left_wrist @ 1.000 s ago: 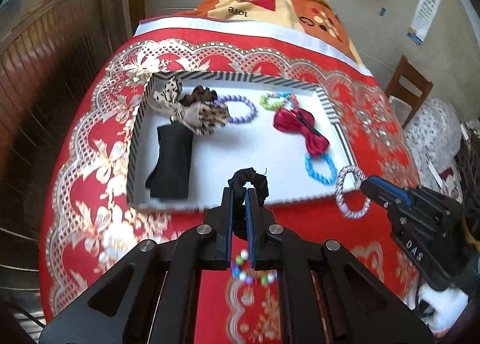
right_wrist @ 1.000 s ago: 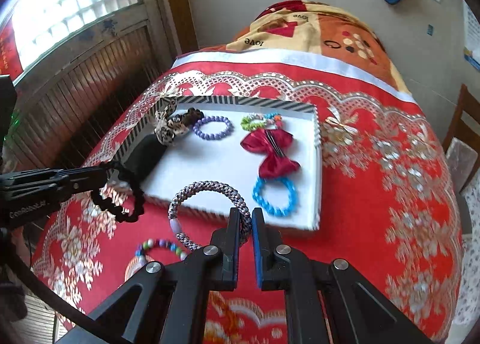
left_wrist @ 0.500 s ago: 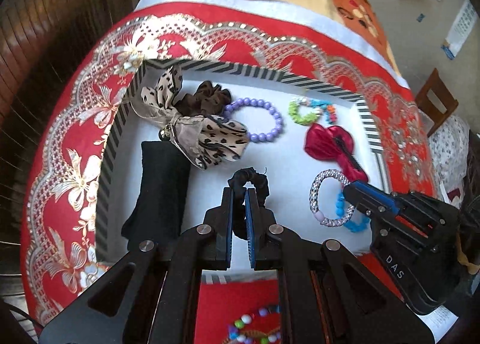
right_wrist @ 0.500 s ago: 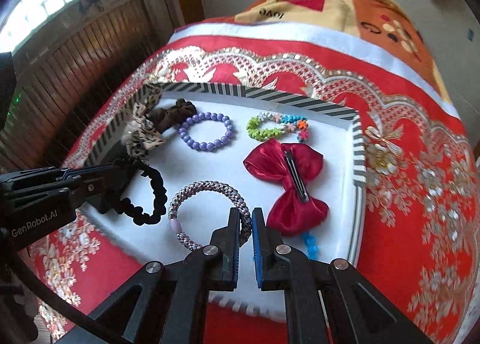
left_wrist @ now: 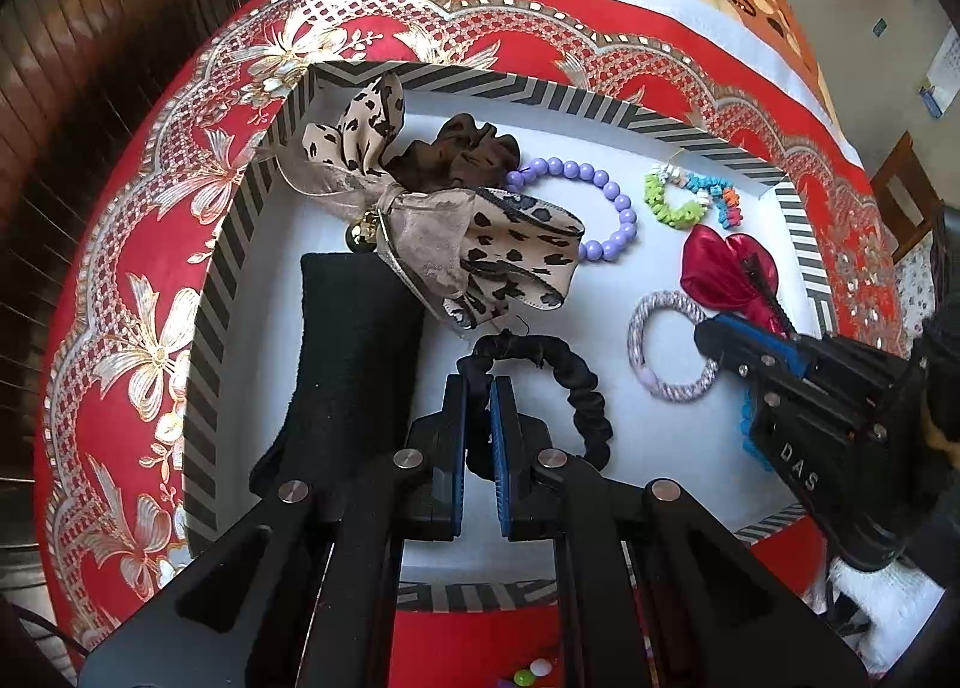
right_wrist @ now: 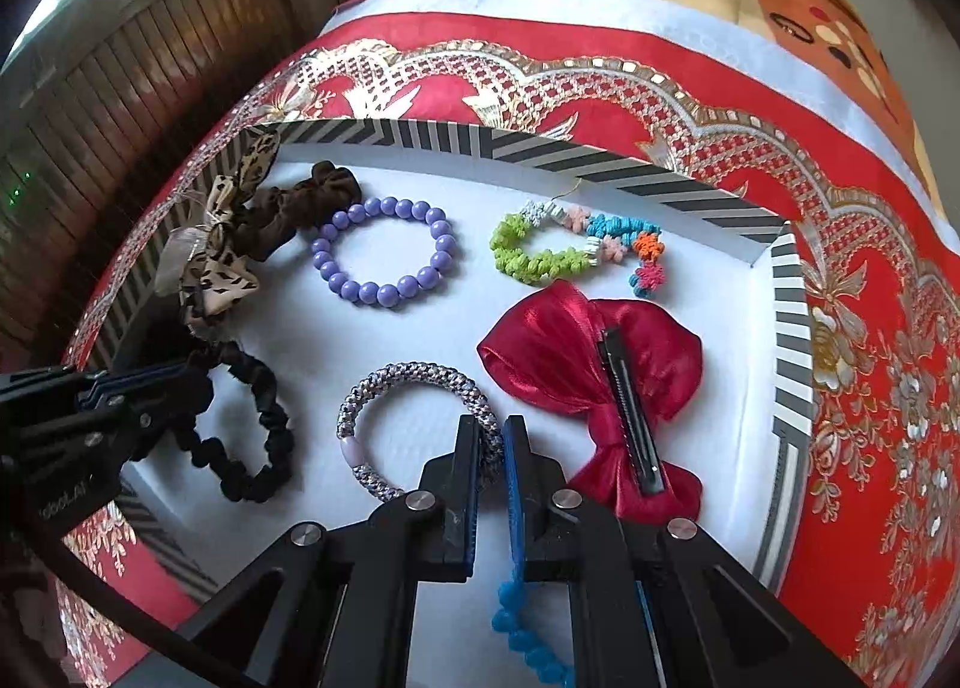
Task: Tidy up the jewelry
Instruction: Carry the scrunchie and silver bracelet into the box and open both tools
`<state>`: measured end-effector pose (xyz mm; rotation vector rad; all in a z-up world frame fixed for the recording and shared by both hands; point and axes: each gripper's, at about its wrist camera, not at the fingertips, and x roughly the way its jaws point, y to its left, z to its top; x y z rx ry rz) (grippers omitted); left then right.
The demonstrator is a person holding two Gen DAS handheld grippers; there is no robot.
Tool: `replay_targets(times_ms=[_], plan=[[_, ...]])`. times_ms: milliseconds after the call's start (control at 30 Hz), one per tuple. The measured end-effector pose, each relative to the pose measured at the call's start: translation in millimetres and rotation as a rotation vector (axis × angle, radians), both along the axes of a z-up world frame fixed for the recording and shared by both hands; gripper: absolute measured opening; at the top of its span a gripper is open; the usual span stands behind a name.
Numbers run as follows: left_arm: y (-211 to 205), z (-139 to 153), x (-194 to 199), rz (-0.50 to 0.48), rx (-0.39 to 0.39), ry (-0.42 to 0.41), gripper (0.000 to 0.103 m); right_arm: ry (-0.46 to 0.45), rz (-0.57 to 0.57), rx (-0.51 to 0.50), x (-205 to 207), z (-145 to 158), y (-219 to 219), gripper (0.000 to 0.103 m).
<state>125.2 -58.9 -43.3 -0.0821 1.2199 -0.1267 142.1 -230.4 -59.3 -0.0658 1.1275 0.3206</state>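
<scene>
A white tray with a striped rim (left_wrist: 234,244) (right_wrist: 792,328) lies on the red cloth. My left gripper (left_wrist: 478,388) is shut on a black scrunchie (left_wrist: 570,382) (right_wrist: 264,424), which droops onto the tray floor near its front left. My right gripper (right_wrist: 493,430) is shut on a grey braided hair band (right_wrist: 384,388) (left_wrist: 660,340), low over the tray's middle, just left of the red bow clip (right_wrist: 600,364). A blue bracelet (right_wrist: 522,628) lies under the right gripper, mostly hidden.
In the tray lie a leopard-print bow (left_wrist: 456,232), a brown scrunchie (left_wrist: 462,154), a purple bead bracelet (right_wrist: 384,256), a multicolour knotted bracelet (right_wrist: 576,250) and a black pad (left_wrist: 348,358). A multicolour bead bracelet (left_wrist: 531,671) shows on the cloth in front of the tray.
Both grippers moved forward and down from the tray's front edge to low over its floor, each still gripping its band. The scrunchie now rests on the tray.
</scene>
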Motion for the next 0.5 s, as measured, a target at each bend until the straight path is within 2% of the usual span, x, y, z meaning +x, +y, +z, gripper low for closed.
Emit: replay_targets(times_ms=[100, 167, 233, 300, 500], plan=[[-2, 0, -1, -0.011, 0.007, -0.009, 0.007, 0.001, -0.019, 0.013, 5, 0, 0, 0.007], [-4, 1, -1, -0.019, 0.006, -0.013, 0.012, 0.009, -0.033, 0.025, 7, 0, -3, 0.007], [-4, 2, -2, -0.018, -0.001, -0.021, 0.031, 0.016, -0.044, 0.047, 7, 2, -7, 0.009], [-3, 4, -4, -0.012, -0.006, -0.033, 0.037, 0.013, -0.052, 0.063, 4, 5, -10, 0.011], [-4, 14, -12, -0.016, 0.002, -0.06, 0.04, -0.009, -0.069, 0.097, -12, 19, -20, 0.021]])
